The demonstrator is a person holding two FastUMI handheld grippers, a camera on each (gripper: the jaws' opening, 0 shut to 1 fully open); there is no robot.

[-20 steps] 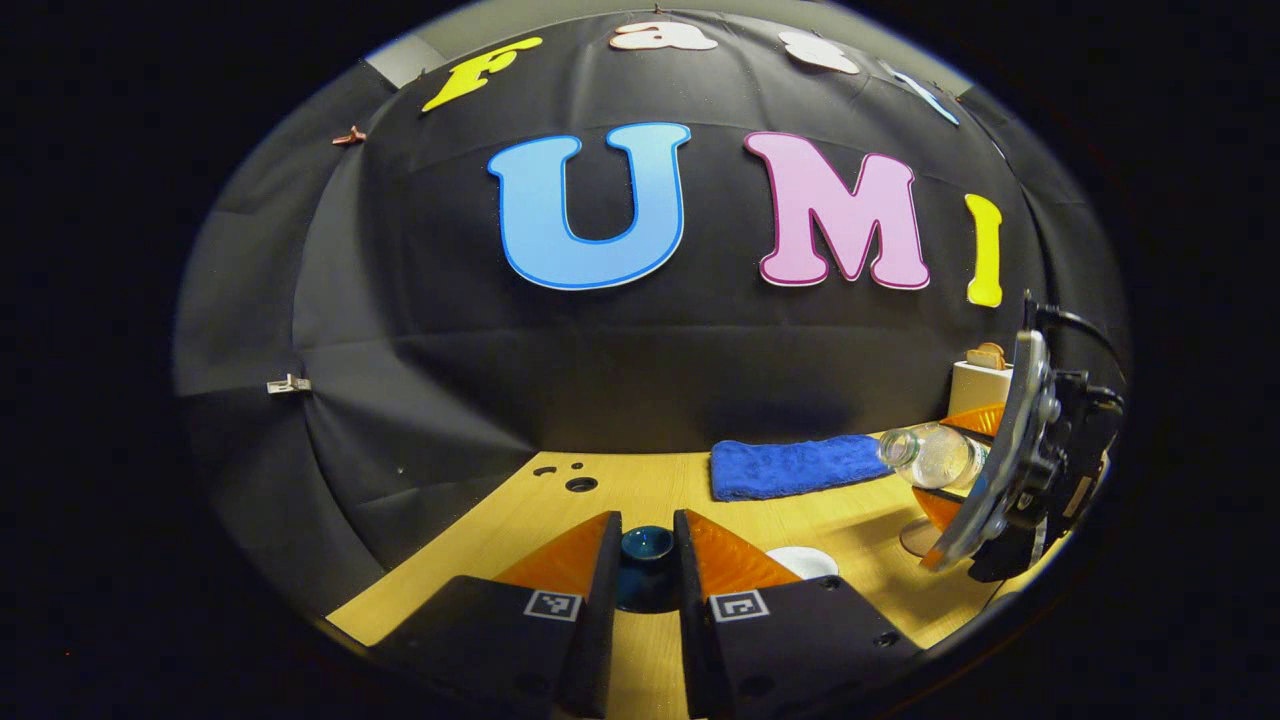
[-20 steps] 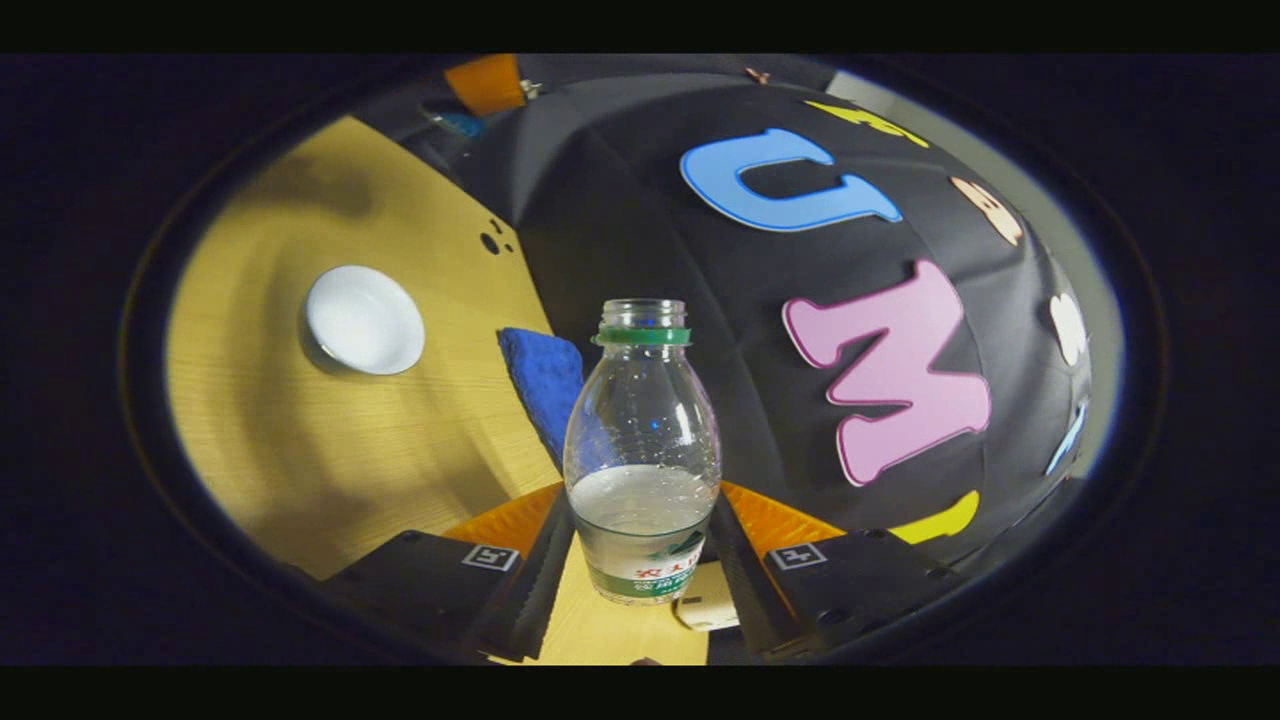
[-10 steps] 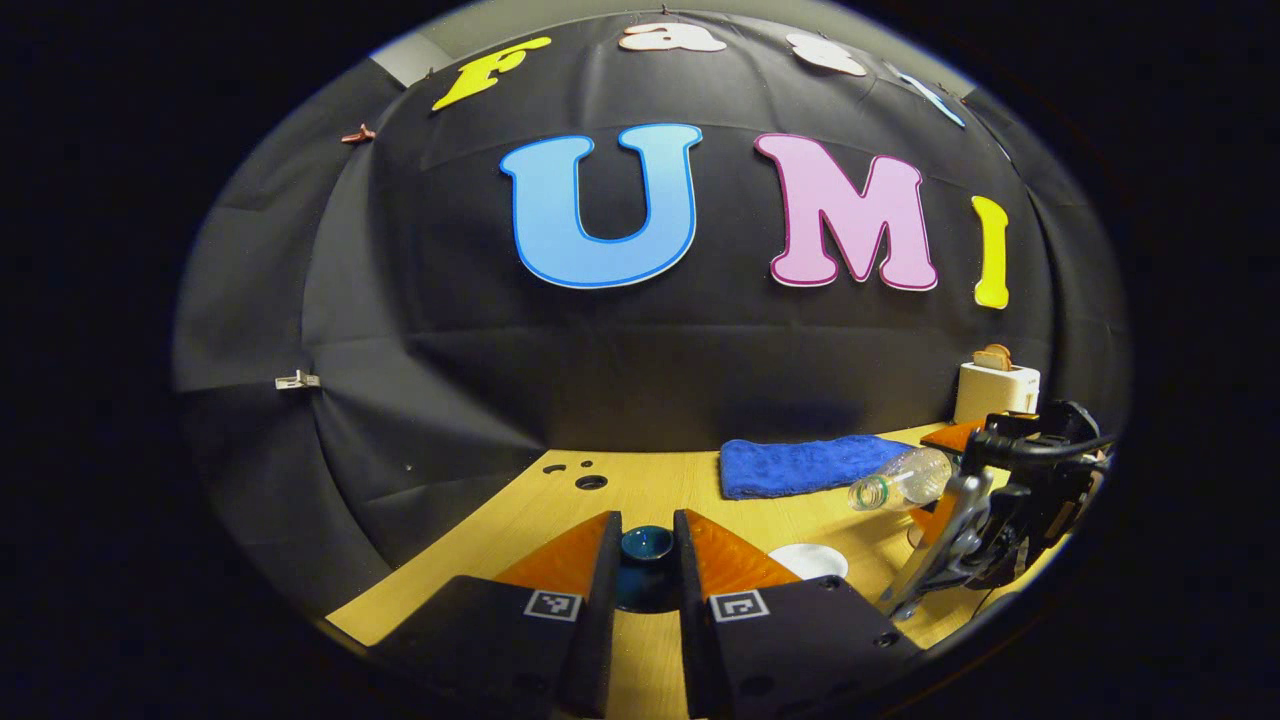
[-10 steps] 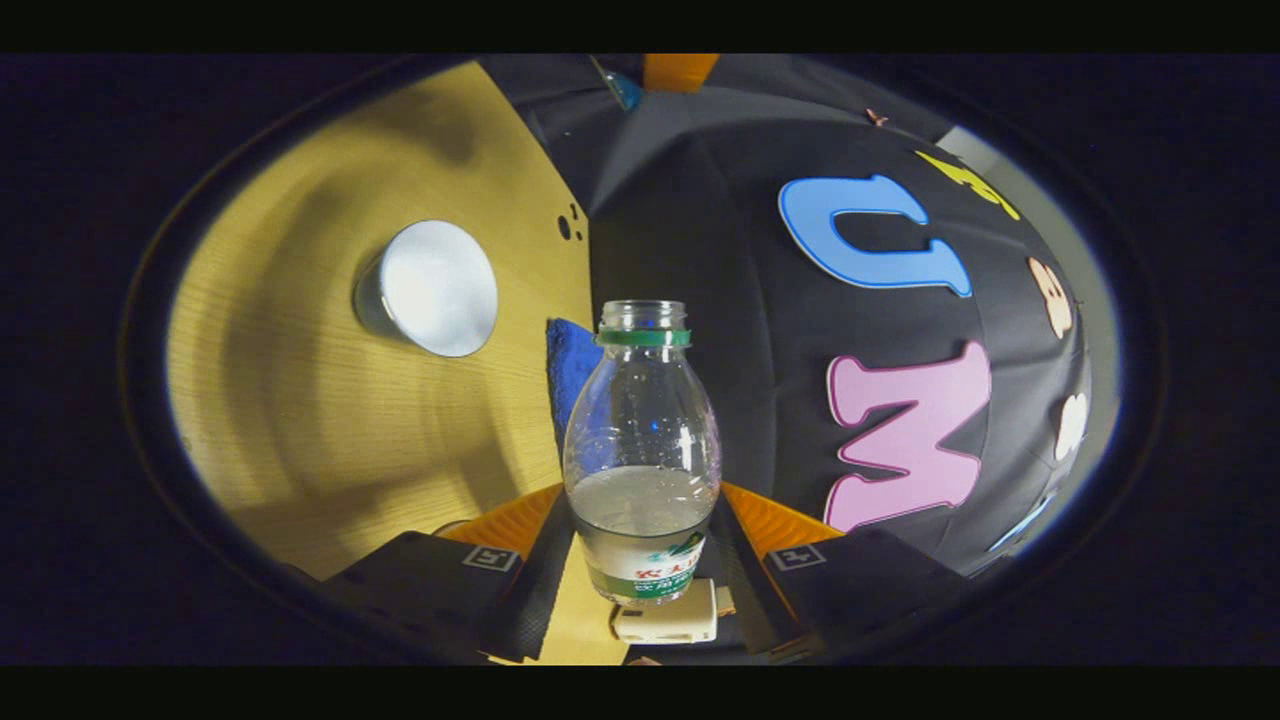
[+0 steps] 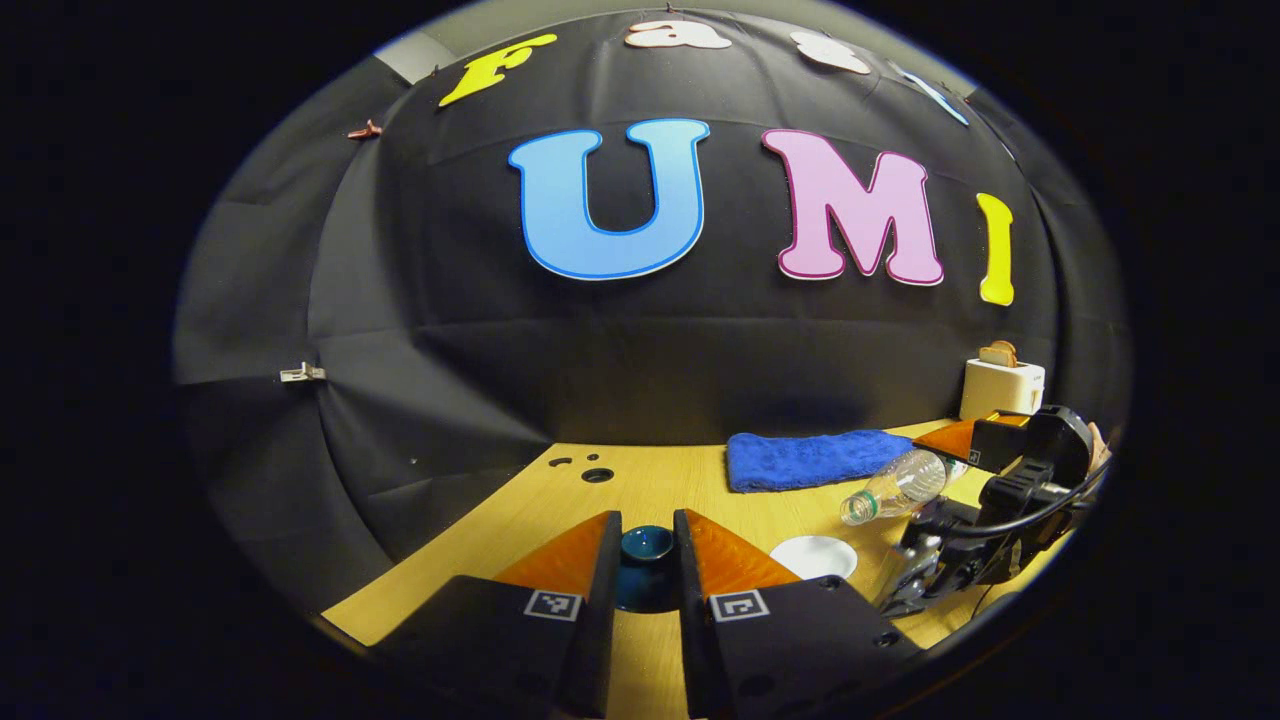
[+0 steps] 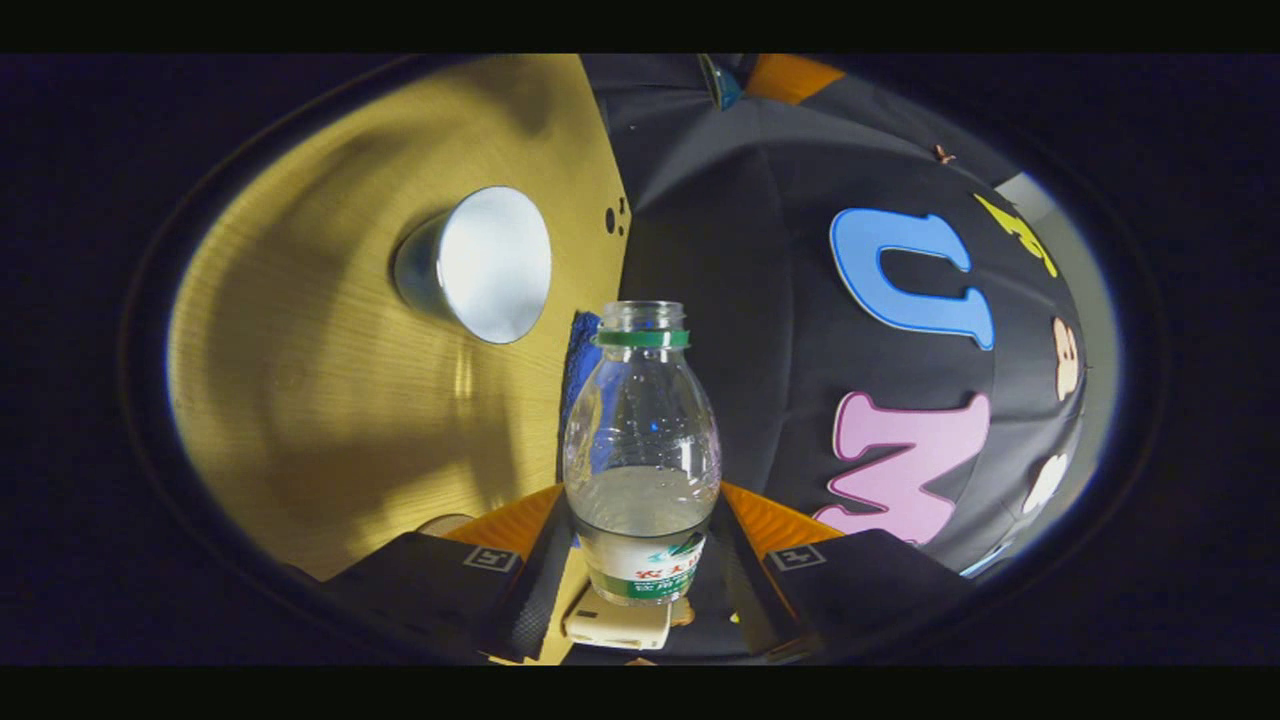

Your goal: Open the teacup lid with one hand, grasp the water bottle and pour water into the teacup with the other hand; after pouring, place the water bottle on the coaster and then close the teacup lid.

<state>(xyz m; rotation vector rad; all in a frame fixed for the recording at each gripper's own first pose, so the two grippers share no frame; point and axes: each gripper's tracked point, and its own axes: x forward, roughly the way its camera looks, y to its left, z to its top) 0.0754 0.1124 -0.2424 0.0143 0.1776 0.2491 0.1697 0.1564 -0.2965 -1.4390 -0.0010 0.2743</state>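
The water bottle (image 6: 641, 450) was clear plastic w/ a green neck ring, no cap, green-and-white label near its base, water filling roughly the lower part. The right gripper (image 6: 640, 560) was clamped on it, both fingers pressing the labelled lower body. In the left gripper view the bottle (image 5: 893, 487) lay tipped, mouth pointing down toward the white teacup (image 5: 814, 556) and just above and beyond it; no stream could be made out. The right gripper (image 5: 975, 530) sat just right of the teacup, cable looping off its body.

In the right gripper view the teacup (image 6: 478, 264) looked white inside, open, standing on the wooden table (image 6: 300, 400).

The left gripper (image 5: 645, 570) held low just left of the teacup, its fingers closed on a dark teal lid (image 5: 645, 558) by its knob. Blue towel (image 5: 815, 459) lay behind the teacup; a white toaster (image 5: 1001, 384) farther back right of it.
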